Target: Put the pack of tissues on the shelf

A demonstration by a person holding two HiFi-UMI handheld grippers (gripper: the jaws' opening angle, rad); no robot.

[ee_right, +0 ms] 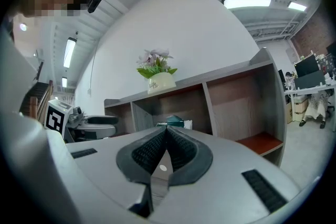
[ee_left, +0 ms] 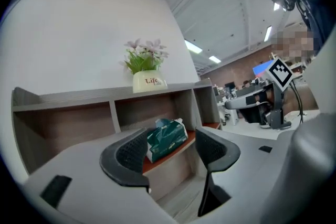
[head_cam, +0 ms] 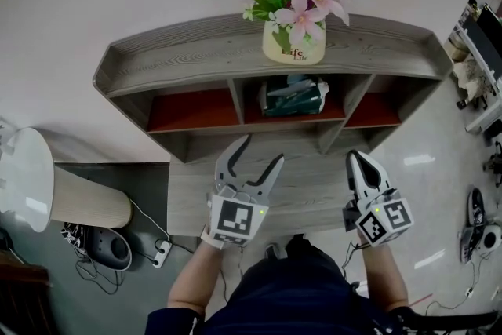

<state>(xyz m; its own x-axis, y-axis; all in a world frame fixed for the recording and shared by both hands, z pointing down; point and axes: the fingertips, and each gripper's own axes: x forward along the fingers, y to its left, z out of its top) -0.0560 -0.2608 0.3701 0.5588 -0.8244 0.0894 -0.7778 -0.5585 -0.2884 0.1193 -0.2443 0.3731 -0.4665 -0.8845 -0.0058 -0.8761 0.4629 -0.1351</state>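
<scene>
The green pack of tissues lies in the middle compartment of the grey wooden shelf, on its red floor. In the left gripper view the pack of tissues shows beyond the jaws, lying apart from them. My left gripper hangs in front of the shelf over the desk, open, with nothing between its fingers. My right gripper is to the right of it, shut and empty. The right gripper view shows the pack of tissues just above my shut right gripper.
A cream pot of pink flowers stands on the shelf top above the middle compartment. The left and right compartments hold nothing. A white lamp stands at the left, with a power strip and cables on the floor.
</scene>
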